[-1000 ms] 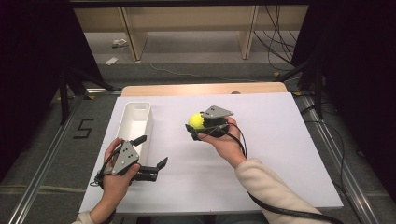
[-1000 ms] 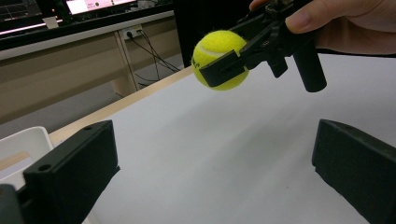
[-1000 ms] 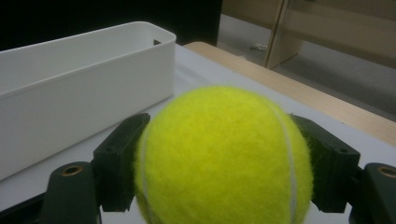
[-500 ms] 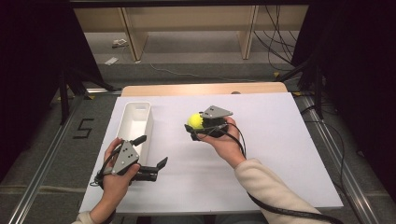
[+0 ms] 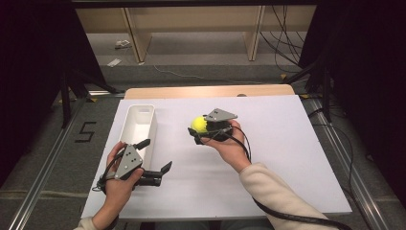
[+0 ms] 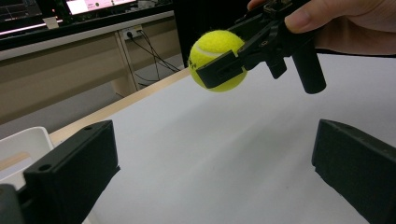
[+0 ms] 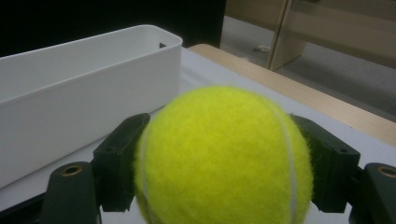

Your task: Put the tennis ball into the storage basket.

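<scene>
From the high view we see our right claw [image 5: 200, 130] clamped on a yellow tennis ball [image 5: 198, 124], held up over the middle of the white tabletop [image 5: 287, 143], with the ball just to the right of the long white bin [image 5: 138, 128] and apart from it. Our left claw [image 5: 154, 160] sits low near the front left of the tabletop, just beside the near end of the bin, its jaws spread wide and holding nothing. In the left gripper view we look between our own two black jaws — far apart, with bare tabletop [image 6: 224, 154] between them — and see the tennis ball [image 6: 215, 58] raised above the surface, pinched in the right claw [image 6: 224, 63] that comes in from the upper right under a hand [image 6: 345, 23]; a corner of the white bin [image 6: 21, 144] shows at the lower left. In the right gripper view the tennis ball [image 7: 224, 156] sits close before us — pressed on both sides by the jaws of the right claw [image 7: 226, 163], each touching its felt. The white bin [image 7: 84, 93] stands behind and to the left of the ball, clear of it.
</scene>
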Demonstrator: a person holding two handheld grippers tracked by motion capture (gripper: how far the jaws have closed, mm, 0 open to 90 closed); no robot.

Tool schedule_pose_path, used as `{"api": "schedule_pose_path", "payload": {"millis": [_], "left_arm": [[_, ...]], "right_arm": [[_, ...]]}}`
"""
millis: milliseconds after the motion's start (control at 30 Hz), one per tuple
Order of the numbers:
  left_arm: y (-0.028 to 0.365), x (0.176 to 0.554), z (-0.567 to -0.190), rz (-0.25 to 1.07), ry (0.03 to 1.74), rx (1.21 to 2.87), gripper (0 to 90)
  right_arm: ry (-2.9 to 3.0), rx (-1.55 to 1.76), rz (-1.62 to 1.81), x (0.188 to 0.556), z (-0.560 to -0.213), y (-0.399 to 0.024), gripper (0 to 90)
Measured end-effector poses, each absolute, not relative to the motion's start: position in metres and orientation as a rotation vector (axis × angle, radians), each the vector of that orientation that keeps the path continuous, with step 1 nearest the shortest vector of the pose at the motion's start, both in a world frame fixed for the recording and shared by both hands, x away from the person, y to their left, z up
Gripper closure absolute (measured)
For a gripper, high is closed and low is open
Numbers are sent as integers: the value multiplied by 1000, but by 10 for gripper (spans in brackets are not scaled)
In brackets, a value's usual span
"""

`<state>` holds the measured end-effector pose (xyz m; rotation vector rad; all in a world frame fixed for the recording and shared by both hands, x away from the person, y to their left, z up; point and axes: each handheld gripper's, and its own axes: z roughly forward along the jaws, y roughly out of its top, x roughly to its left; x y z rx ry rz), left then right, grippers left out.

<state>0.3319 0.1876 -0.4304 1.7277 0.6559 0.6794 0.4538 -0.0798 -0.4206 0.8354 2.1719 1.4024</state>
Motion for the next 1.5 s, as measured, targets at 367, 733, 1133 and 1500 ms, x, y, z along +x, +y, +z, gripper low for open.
{"api": "schedule_pose_path", "payload": {"millis": [367,733,1133,1500], "left_arm": [[187,332,-431,680,655,1728,0],[187,332,-430,680,655,1726,0],[187,332,-430,681,652,1727,1],[187,332,-430,680,652,1727,1]], "right_arm": [[2179,833,1404,453,-421,-76,261],[2182,825,1408,453,-421,-74,261],[2187,820,1407,452,-422,-72,261],[2191,822,1418,452,-421,-69,261]]}}
